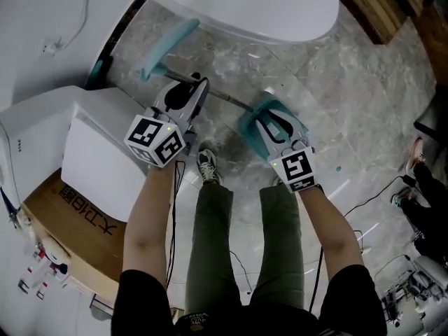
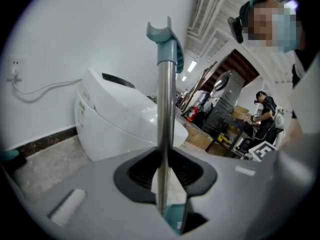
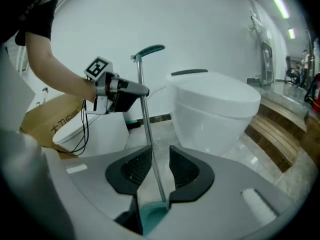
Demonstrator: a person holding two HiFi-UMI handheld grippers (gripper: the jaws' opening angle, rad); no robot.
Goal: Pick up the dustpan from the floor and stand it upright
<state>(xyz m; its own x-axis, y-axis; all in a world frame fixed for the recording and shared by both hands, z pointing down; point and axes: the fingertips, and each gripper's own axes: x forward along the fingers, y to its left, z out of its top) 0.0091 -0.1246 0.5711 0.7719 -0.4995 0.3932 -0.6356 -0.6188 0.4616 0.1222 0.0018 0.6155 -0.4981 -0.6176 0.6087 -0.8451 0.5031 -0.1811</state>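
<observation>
The dustpan hangs off the floor between my two grippers. Its metal pole (image 1: 227, 98) runs from a teal grip (image 1: 170, 44) near the toilet to the teal pan (image 1: 253, 124). My left gripper (image 1: 198, 84) is shut on the pole; in the left gripper view the pole (image 2: 163, 109) stands upright between the pads, with the teal grip (image 2: 166, 39) on top. My right gripper (image 1: 271, 117) is shut on the pan's edge; in the right gripper view the pan (image 3: 151, 220) sits low between the jaws and the pole (image 3: 145, 114) rises past them. The left gripper (image 3: 131, 90) shows there too, clamped on the pole.
A white toilet (image 1: 266, 5) stands just beyond the dustpan. A second white fixture (image 1: 98, 152) and a cardboard box (image 1: 77, 222) are at the left. A wooden pallet (image 1: 381, 5) lies at the top right. Cables (image 1: 364, 201) cross the marble floor near my shoe (image 1: 206, 166).
</observation>
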